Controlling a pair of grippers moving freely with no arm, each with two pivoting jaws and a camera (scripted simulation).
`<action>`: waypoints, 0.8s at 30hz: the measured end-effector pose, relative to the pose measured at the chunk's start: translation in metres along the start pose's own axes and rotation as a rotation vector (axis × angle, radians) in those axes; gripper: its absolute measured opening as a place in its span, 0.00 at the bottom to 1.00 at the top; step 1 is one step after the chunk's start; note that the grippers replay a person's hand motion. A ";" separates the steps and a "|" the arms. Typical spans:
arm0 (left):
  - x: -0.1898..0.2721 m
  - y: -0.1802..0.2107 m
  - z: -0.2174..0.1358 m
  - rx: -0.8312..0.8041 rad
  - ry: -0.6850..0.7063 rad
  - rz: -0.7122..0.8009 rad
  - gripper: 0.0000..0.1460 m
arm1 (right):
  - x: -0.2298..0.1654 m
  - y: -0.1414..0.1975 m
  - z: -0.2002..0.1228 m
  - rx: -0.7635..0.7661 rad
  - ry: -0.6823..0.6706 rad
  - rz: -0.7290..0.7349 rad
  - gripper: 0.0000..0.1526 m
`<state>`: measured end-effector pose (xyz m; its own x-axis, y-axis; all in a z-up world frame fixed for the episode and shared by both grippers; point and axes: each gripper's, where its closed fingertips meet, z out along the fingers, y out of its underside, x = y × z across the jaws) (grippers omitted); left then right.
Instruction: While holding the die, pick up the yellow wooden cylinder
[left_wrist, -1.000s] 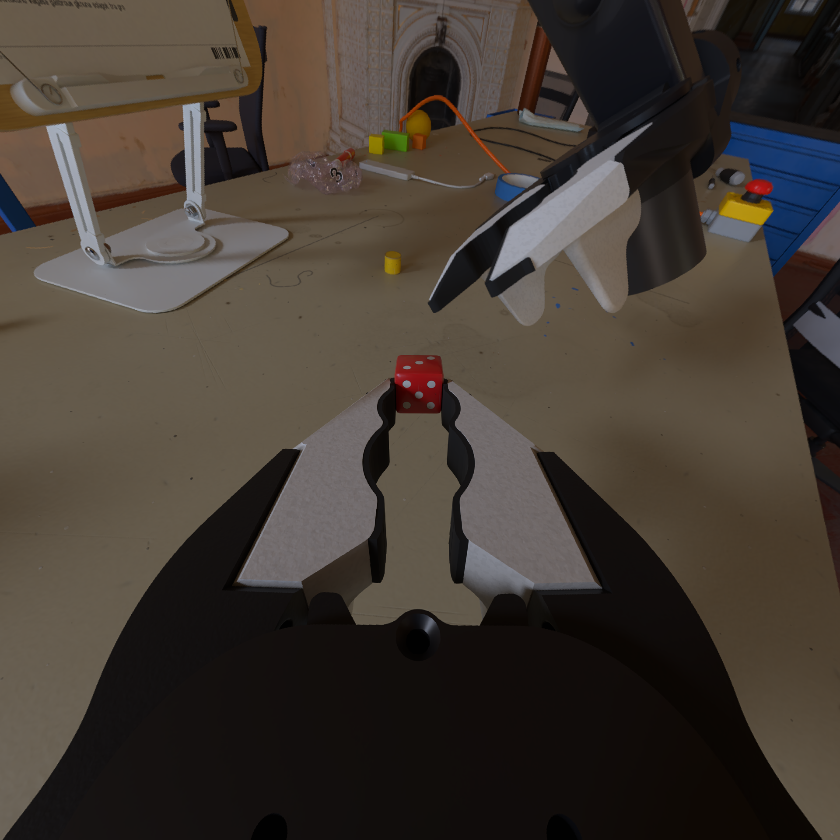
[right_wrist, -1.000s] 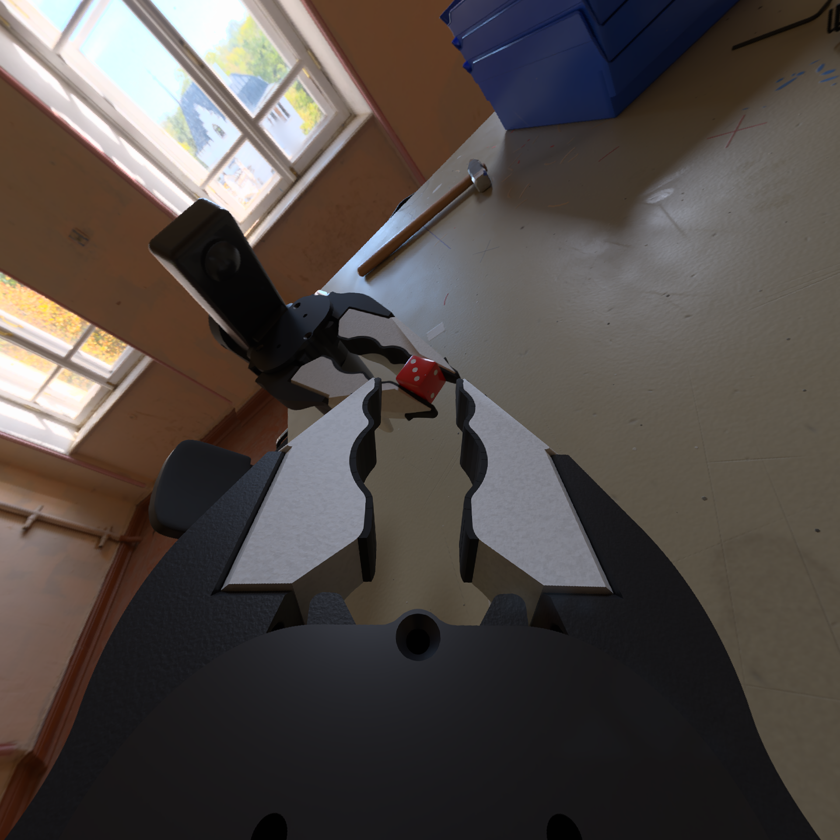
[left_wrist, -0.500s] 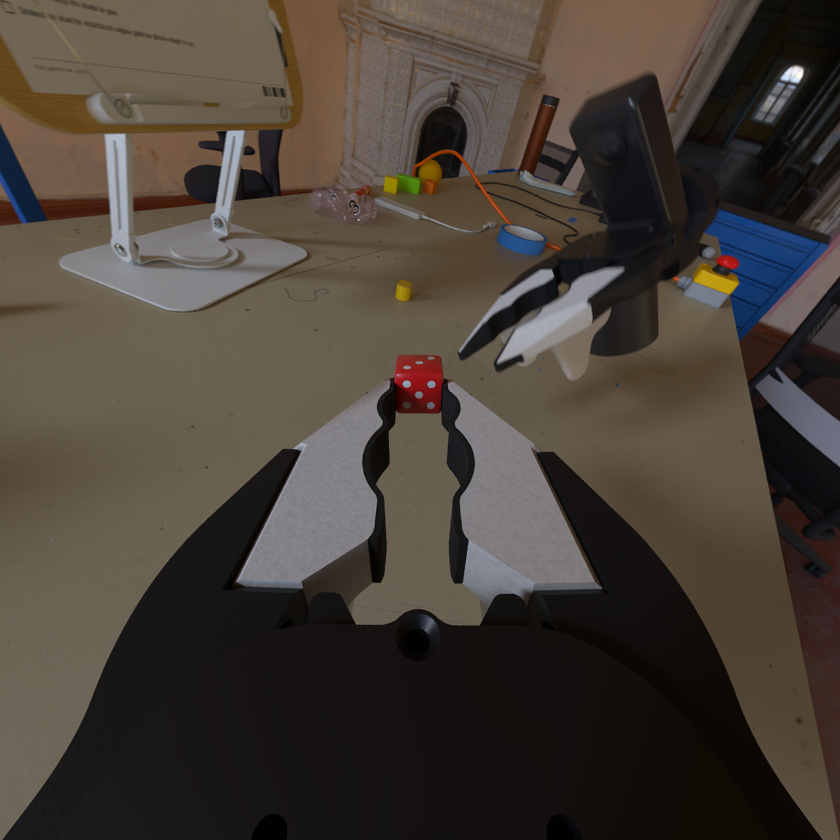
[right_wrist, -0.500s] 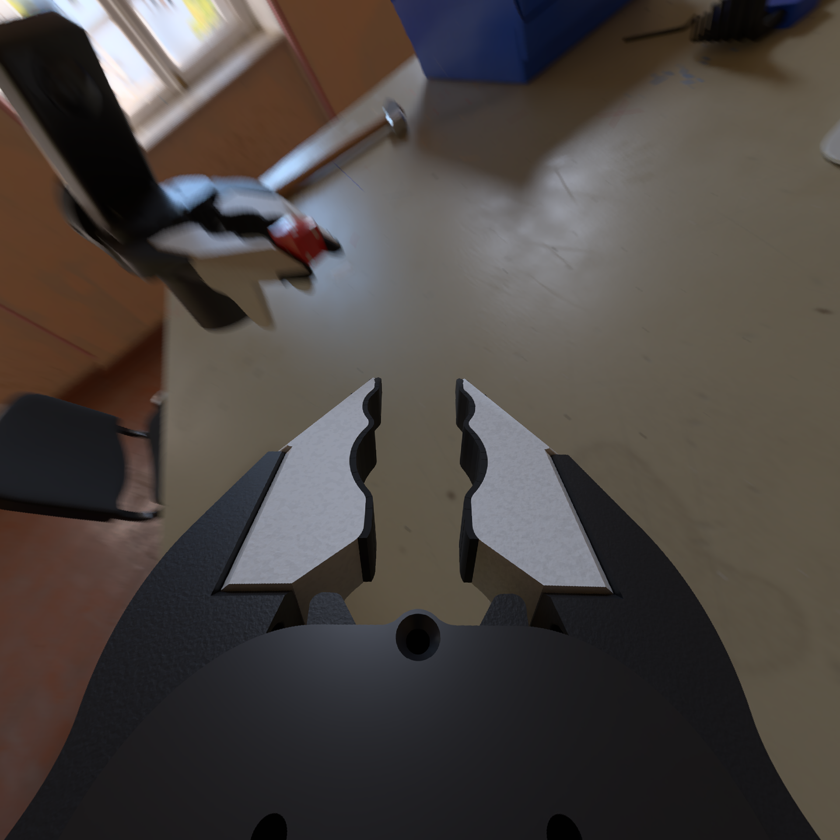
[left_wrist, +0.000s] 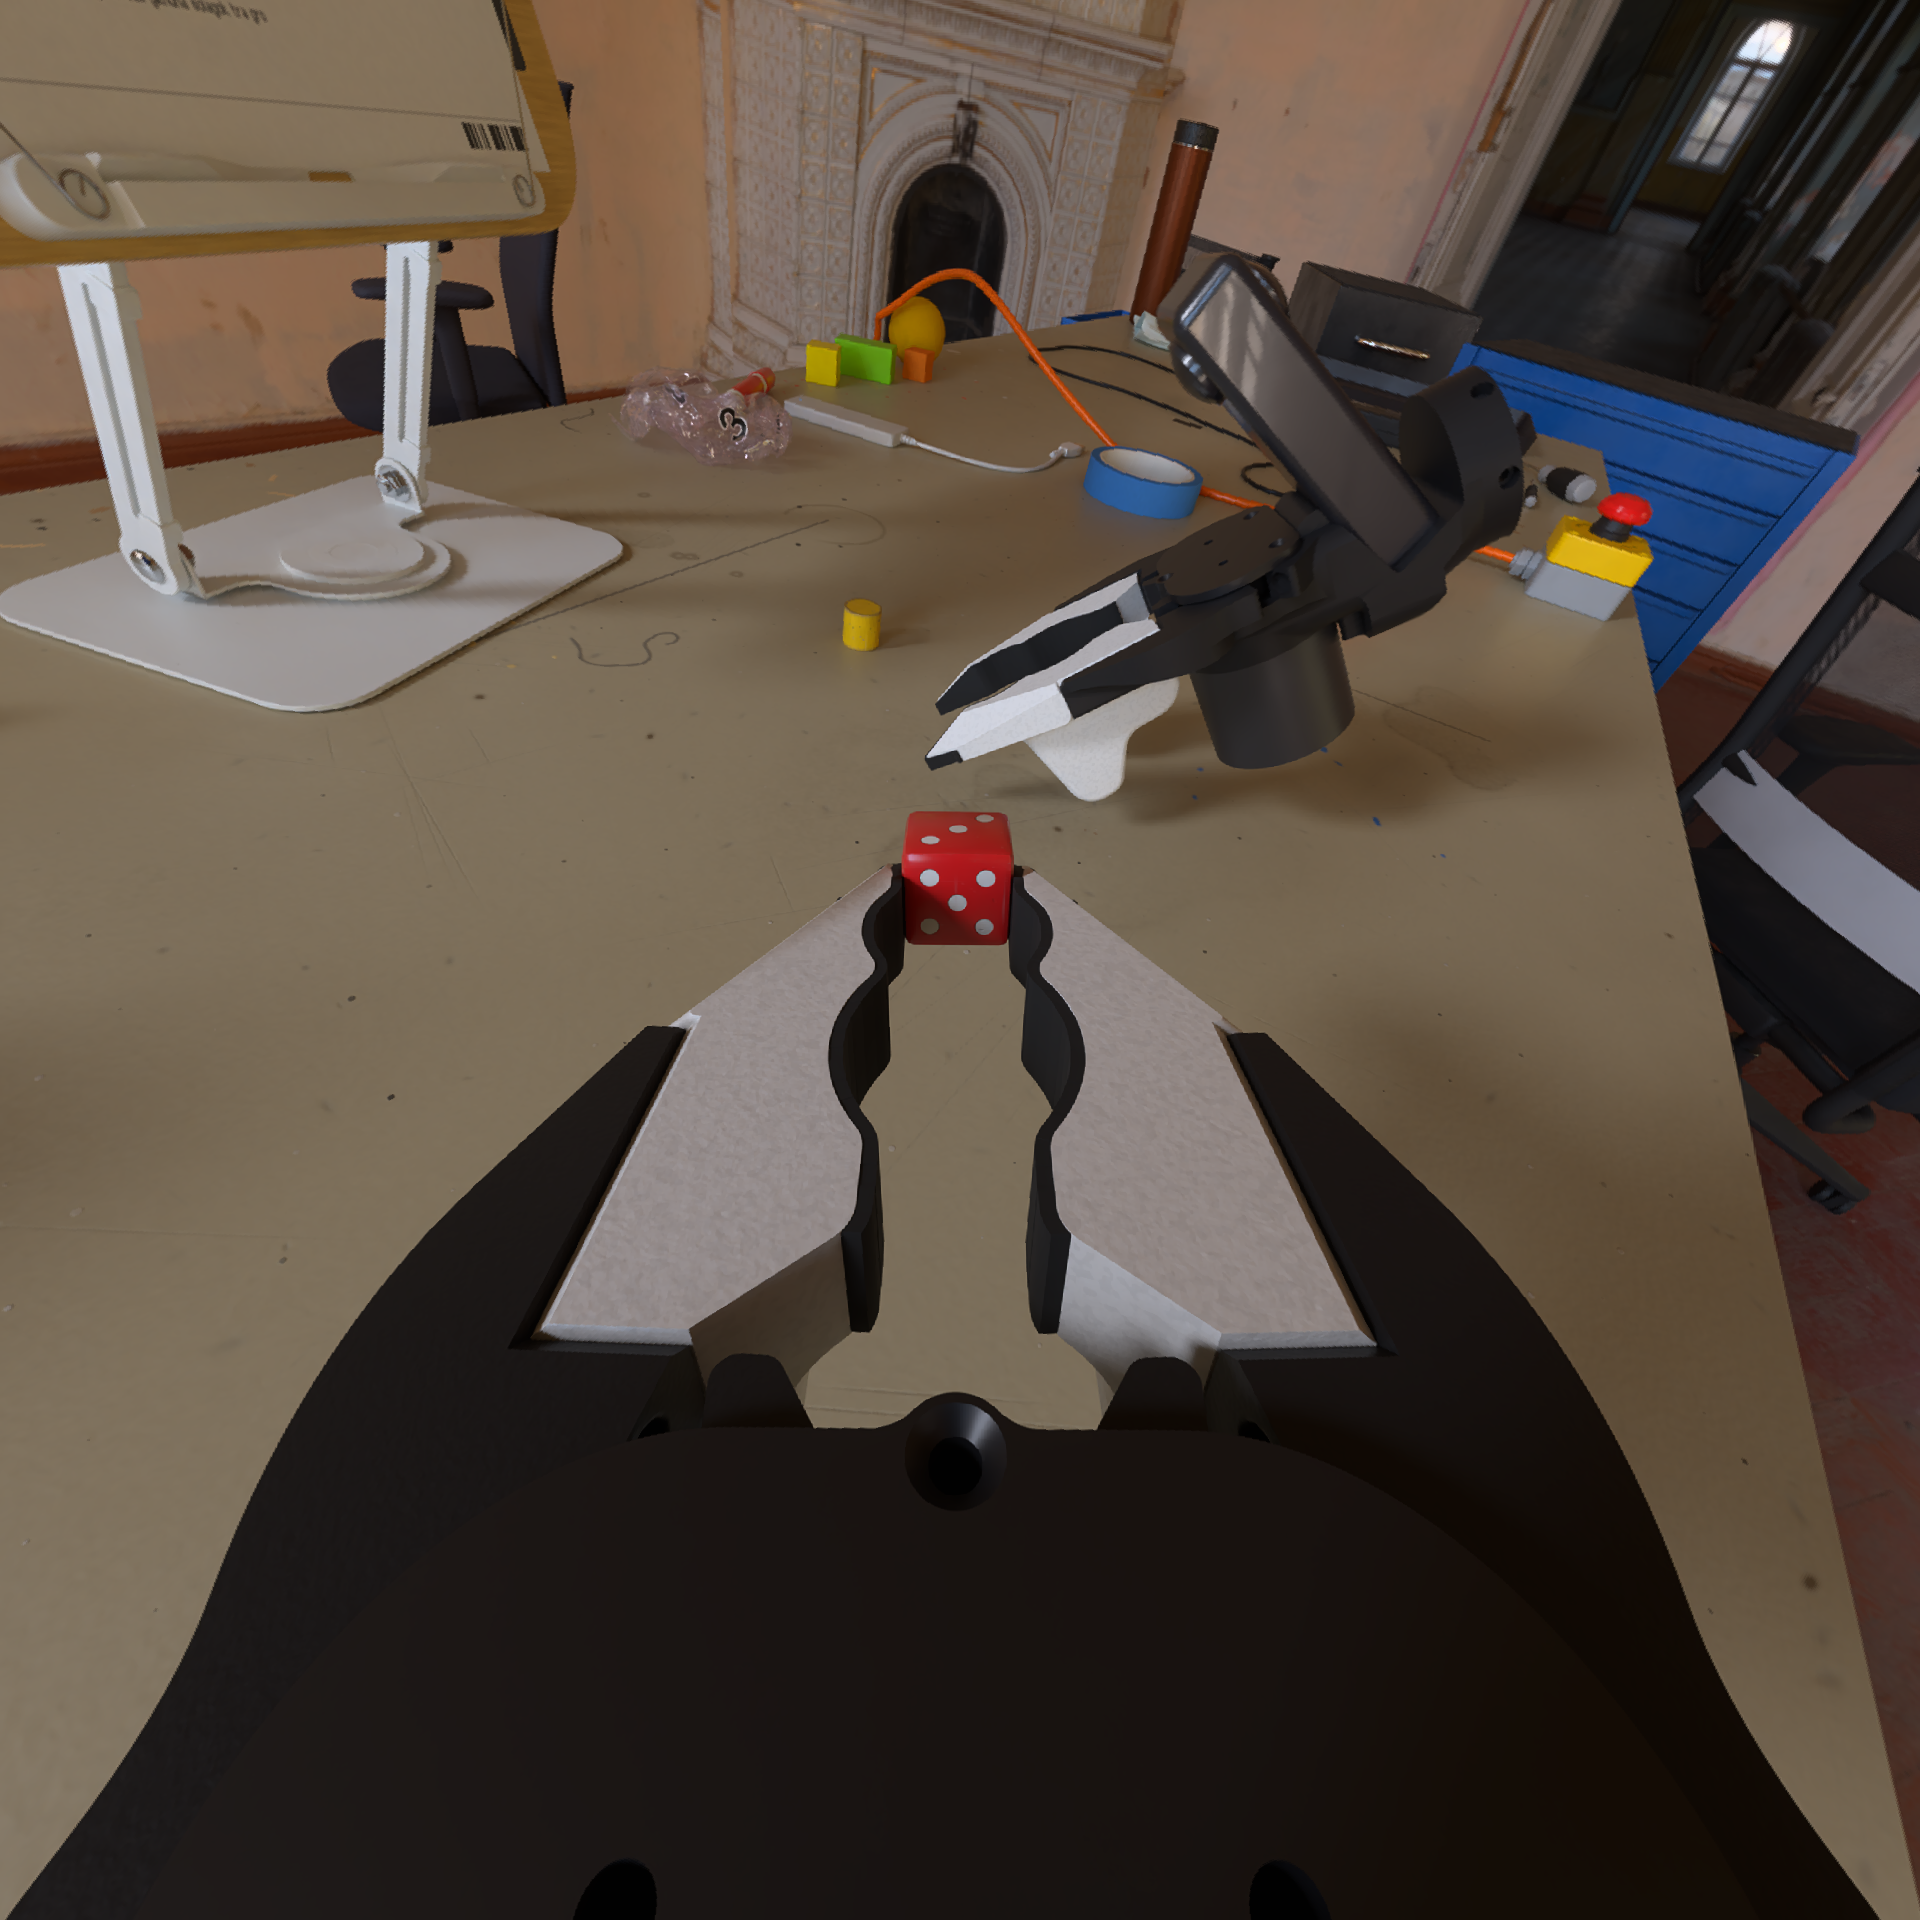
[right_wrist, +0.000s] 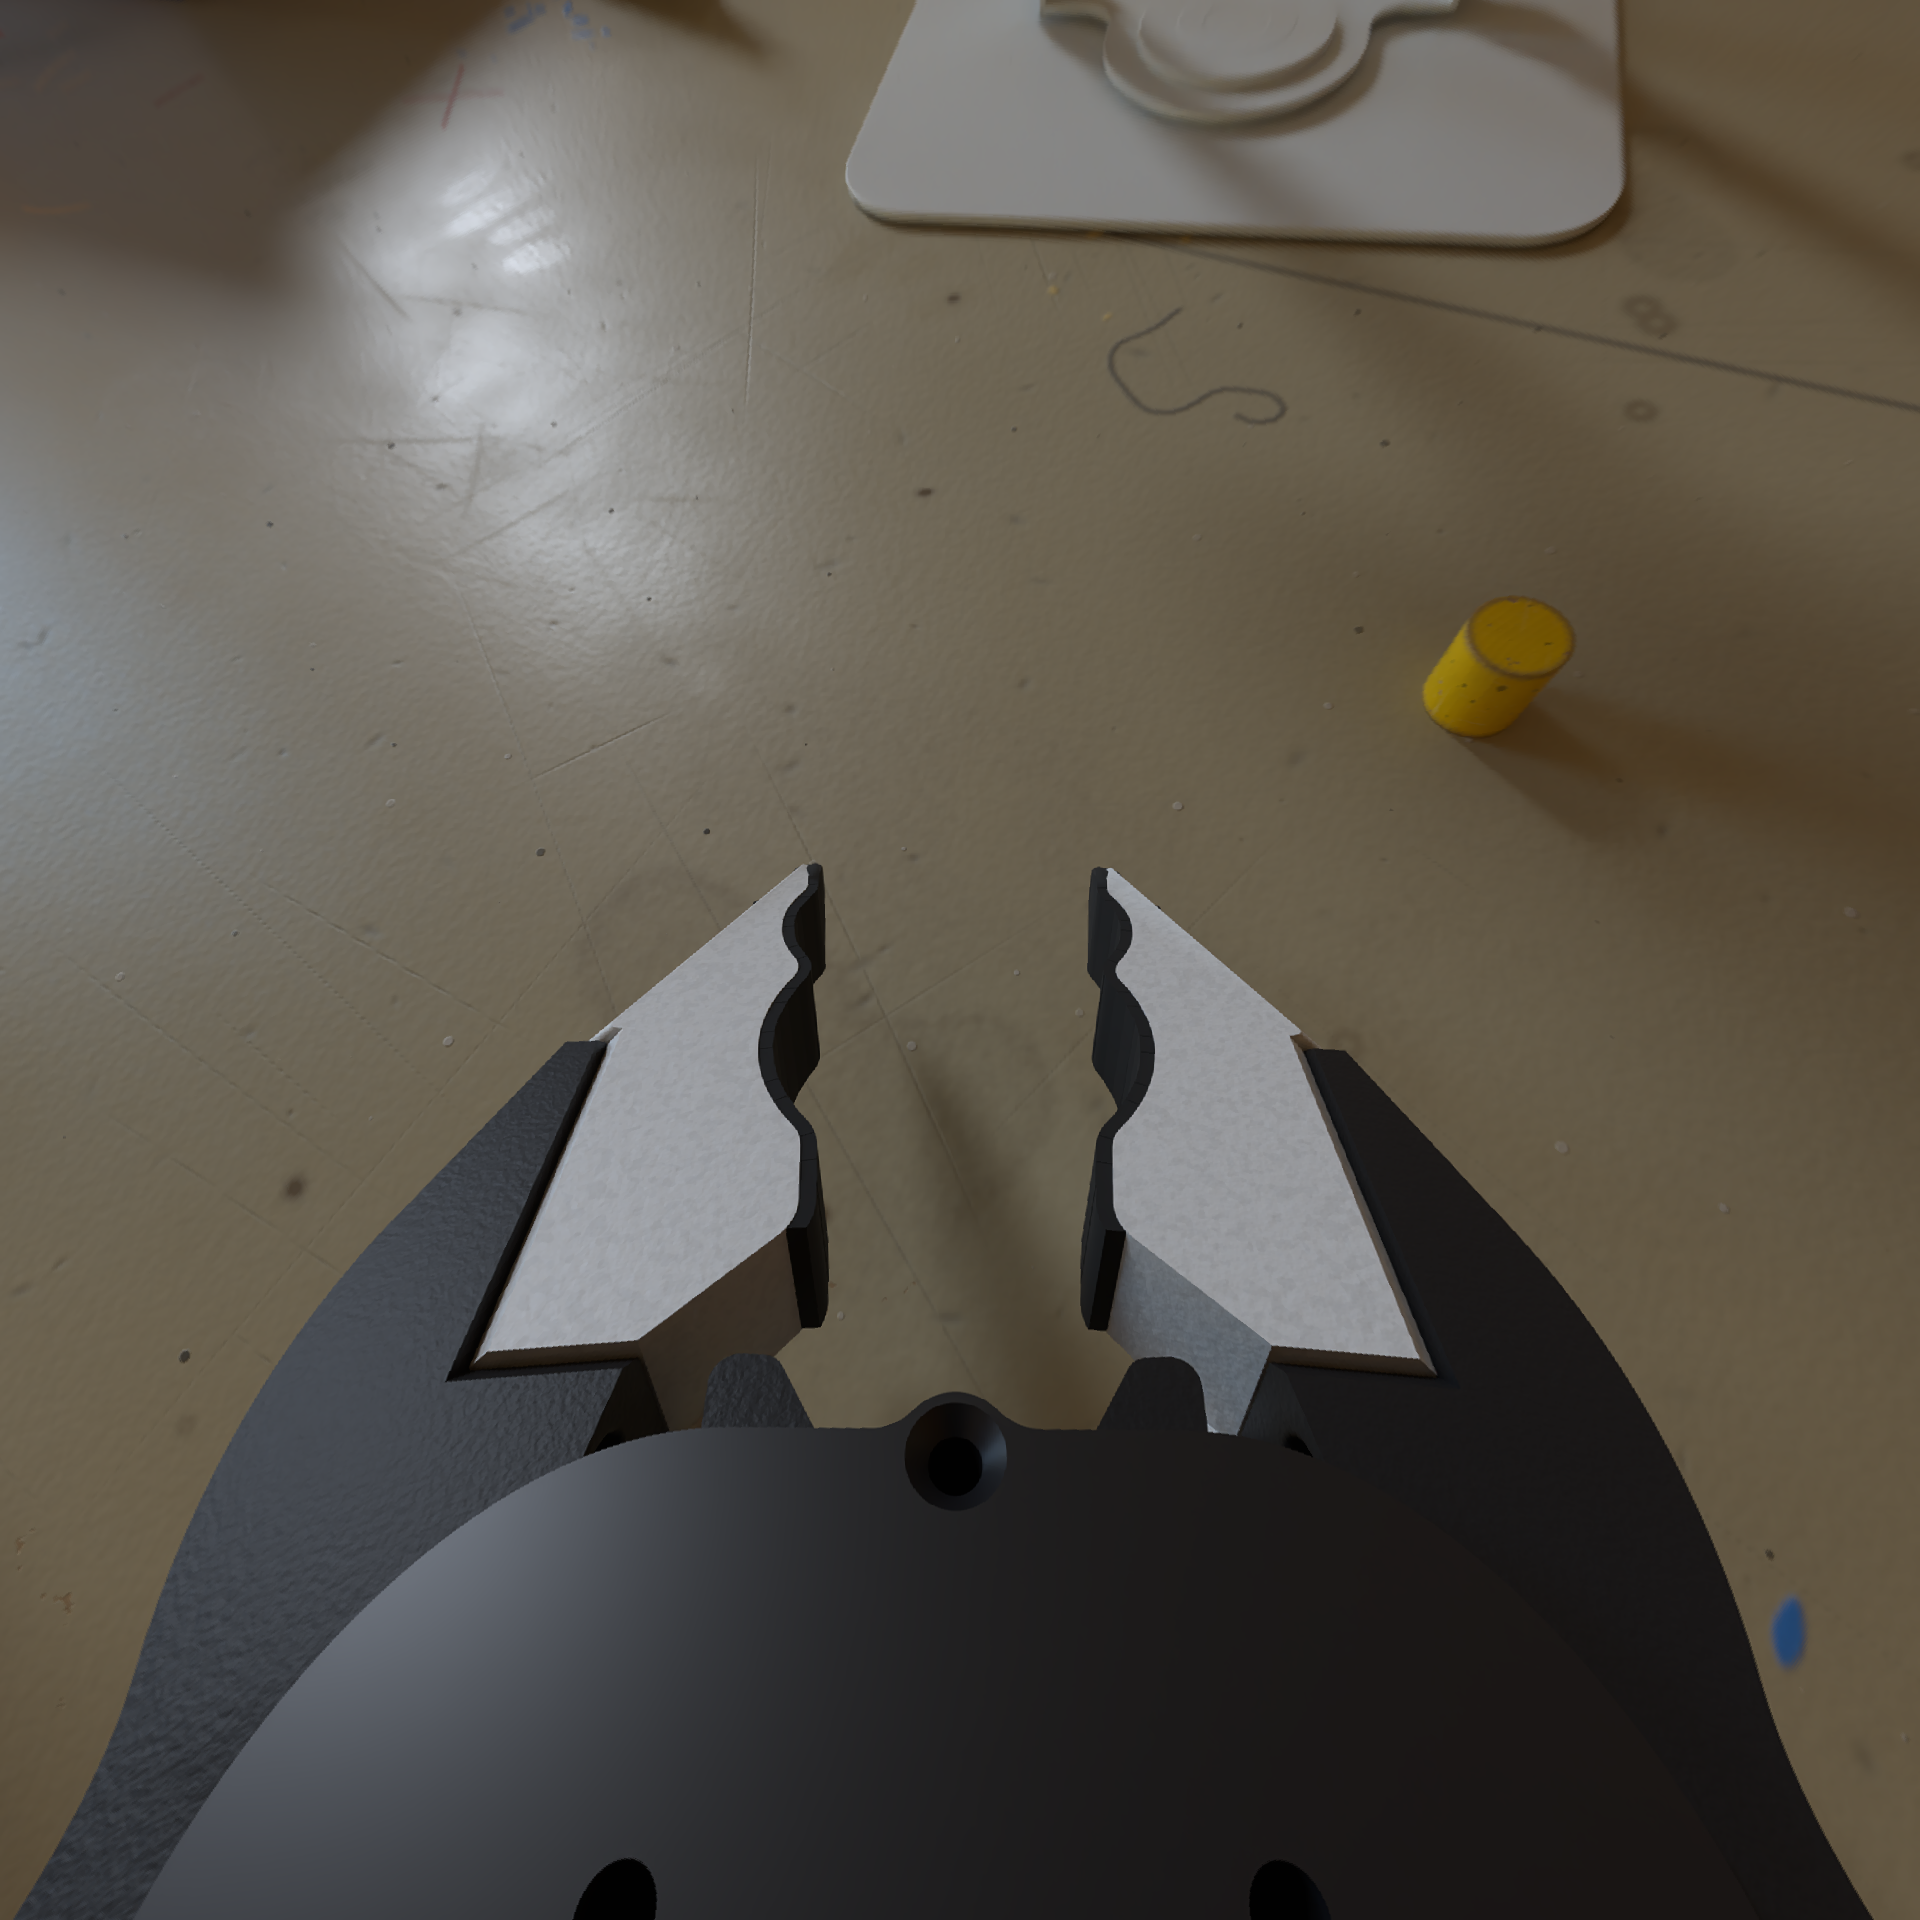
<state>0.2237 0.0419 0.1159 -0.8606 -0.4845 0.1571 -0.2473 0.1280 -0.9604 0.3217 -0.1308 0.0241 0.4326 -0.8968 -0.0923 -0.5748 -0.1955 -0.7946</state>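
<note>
My left gripper (left_wrist: 956, 883) is shut on a red die with white pips (left_wrist: 956, 878), held at its fingertips above the tan table (left_wrist: 312, 935). A small yellow wooden cylinder (left_wrist: 860, 624) stands upright on the table farther off; in the right wrist view the cylinder (right_wrist: 1496, 668) is ahead and to the right. My right gripper (right_wrist: 954, 883) is open and empty, tilted down over the table, to the left of the cylinder and short of it. The right gripper also shows in the left wrist view (left_wrist: 940, 727), to the right of the cylinder.
A white stand base (left_wrist: 312, 592) lies at the left; its base (right_wrist: 1247, 125) shows beyond the right gripper. A blue tape roll (left_wrist: 1141, 481), an orange cable (left_wrist: 1039, 364), coloured blocks (left_wrist: 862, 358), a yellow box with a red button (left_wrist: 1595, 561) and blue drawers (left_wrist: 1714, 478) lie at the back right.
My right gripper has swung away from the die and turned down toward the table, its jaws wider apart; the cylinder has come into its view. The left gripper keeps hold of the die.
</note>
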 end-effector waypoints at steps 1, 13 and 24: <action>0.001 0.000 0.000 0.001 0.001 0.003 0.13 | 0.001 0.000 -0.003 0.021 0.007 -0.003 0.33; 0.004 -0.001 0.001 0.014 0.071 -0.042 0.13 | 0.003 -0.097 -0.065 -0.147 -0.221 -0.713 0.28; 0.011 0.005 0.005 -0.019 0.103 -0.007 0.13 | 0.089 -0.040 0.016 -1.146 -0.312 -1.254 0.25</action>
<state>0.2154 0.0328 0.1115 -0.8998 -0.3938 0.1878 -0.2612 0.1415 -0.9548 0.3945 -0.1959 0.0384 0.9960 0.0883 -0.0140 0.0882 -0.9443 0.3170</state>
